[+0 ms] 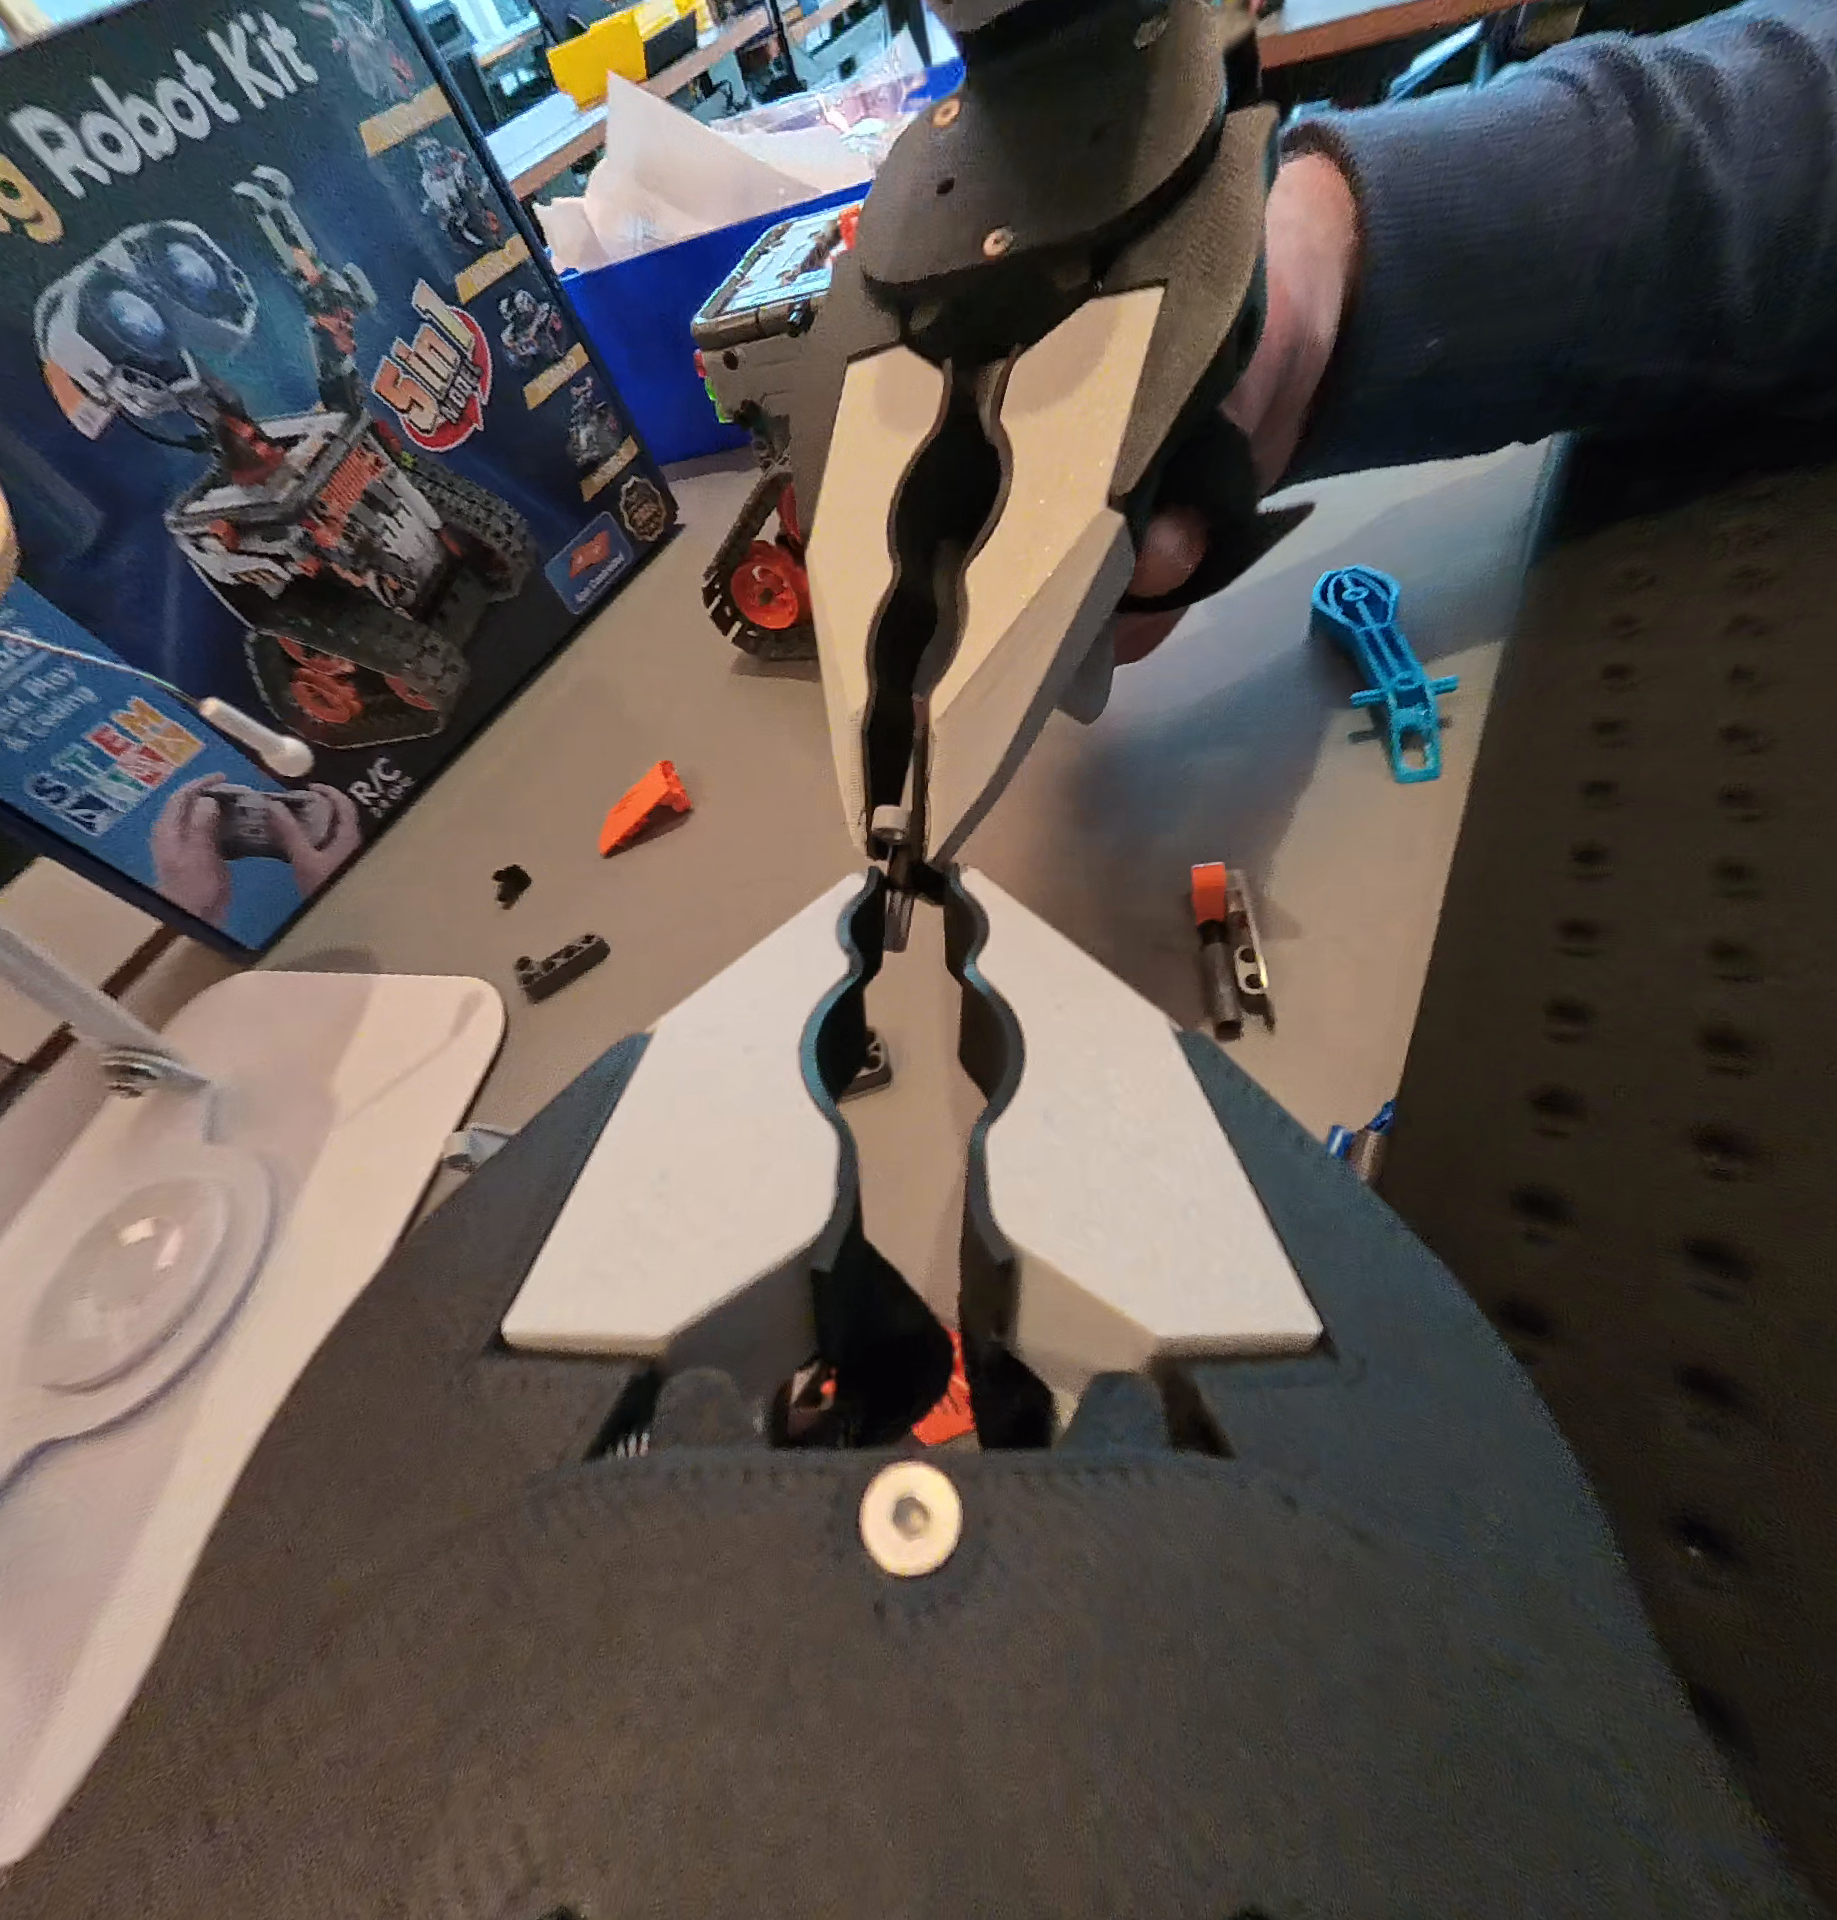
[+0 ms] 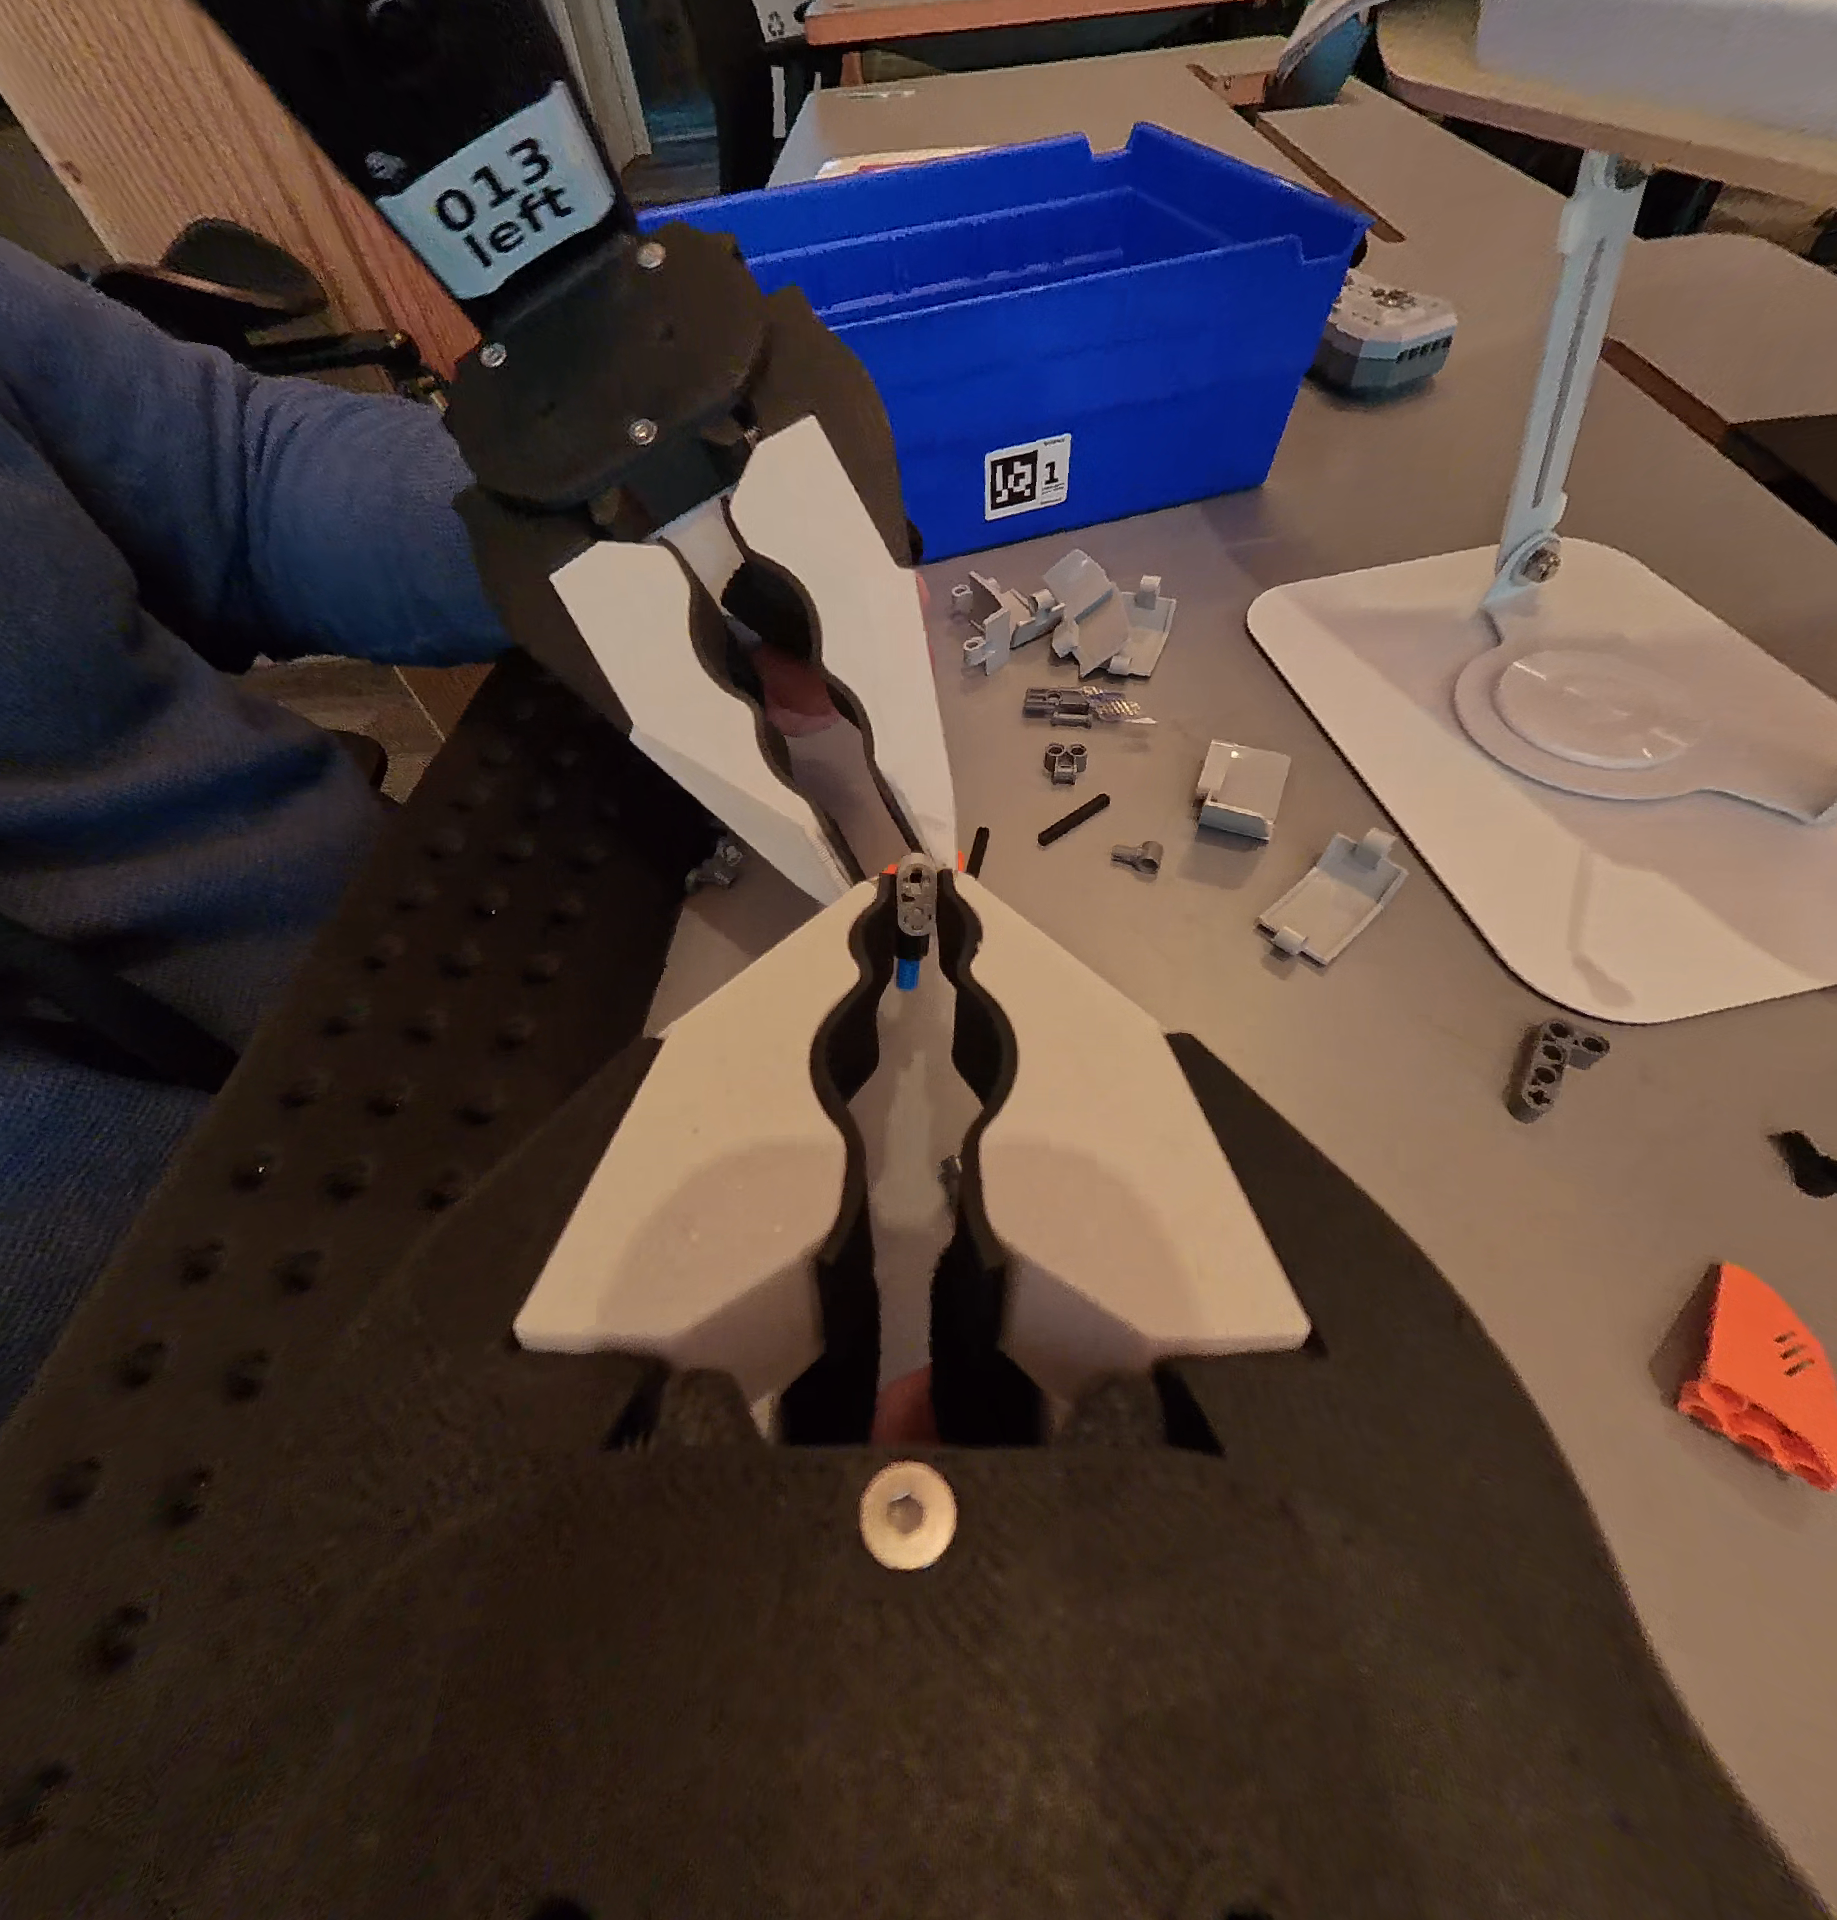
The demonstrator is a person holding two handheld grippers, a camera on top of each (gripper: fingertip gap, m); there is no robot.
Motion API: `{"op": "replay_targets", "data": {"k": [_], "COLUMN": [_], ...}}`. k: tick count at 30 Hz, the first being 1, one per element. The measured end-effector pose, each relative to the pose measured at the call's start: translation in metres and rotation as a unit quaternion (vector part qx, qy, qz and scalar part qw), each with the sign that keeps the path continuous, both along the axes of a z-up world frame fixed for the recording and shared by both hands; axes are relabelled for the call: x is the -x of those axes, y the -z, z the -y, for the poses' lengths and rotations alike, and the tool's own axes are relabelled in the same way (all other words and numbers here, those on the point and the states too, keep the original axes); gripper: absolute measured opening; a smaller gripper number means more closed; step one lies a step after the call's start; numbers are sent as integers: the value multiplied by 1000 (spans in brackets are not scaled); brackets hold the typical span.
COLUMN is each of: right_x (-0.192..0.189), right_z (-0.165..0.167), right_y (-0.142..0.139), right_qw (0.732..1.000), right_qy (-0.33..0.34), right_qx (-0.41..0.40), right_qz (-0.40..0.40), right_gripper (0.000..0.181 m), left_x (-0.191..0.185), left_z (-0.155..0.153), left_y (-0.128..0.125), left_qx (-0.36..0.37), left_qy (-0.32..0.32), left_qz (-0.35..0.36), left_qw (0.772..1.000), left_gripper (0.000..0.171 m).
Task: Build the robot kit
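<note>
The left gripper (image 1: 903,883) meets the right gripper (image 1: 898,831) tip to tip above the table (image 1: 623,717). Each pair of tips is pinched on a small building piece. The left one grips a thin black pin (image 1: 900,902). The right gripper (image 2: 916,891) clamps a small grey link (image 2: 914,896) with a black and blue peg below it. The two pieces touch where the grippers meet. In the right wrist view the left gripper (image 2: 872,847) comes in from the upper left, held by a hand in a blue sleeve (image 2: 166,499).

On the table near the tips lie an orange wedge piece (image 1: 644,805), two small black pieces (image 1: 561,961), an orange and grey rod bundle (image 1: 1231,945) and a blue plastic tool (image 1: 1387,665). A tracked toy vehicle (image 1: 763,457) with orange wheels stands behind the right gripper, partly hidden by it. A large printed kit box (image 1: 270,416) stands on the left. A white stand base (image 2: 1620,769) with a clear disc sits to one side.

In the right wrist view a blue bin (image 2: 1080,312) stands beyond the grippers, with a heap of grey parts (image 2: 1070,623) in front of it. The table is grey, in a workshop with shelves behind.
</note>
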State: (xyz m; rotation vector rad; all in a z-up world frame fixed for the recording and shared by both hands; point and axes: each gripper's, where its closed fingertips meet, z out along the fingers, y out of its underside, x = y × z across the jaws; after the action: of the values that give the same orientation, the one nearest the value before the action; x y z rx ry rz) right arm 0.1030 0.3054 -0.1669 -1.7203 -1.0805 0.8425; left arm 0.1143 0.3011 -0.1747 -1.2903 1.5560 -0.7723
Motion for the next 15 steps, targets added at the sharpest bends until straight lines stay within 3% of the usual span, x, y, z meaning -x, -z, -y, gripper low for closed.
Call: {"op": "replay_targets", "data": {"k": [4,11,15], "right_x": [-1,-11,-22], "right_z": [5,9,8], "right_y": [0,2,10], "right_qw": [999,998,998], "right_qy": [-14,-21,-18], "right_qx": [-32,-30,-16], "right_qz": [24,41,65], "right_gripper": [5,5,5], "left_x": [1,4,8], "left_z": [4,4,4], "left_y": [1,9,28], "left_qx": [54,75,94], "left_qy": [20,29,32], "left_qz": [6,-15,-62], "left_qw": [998,997,993], "left_gripper": [7,7,7]}}
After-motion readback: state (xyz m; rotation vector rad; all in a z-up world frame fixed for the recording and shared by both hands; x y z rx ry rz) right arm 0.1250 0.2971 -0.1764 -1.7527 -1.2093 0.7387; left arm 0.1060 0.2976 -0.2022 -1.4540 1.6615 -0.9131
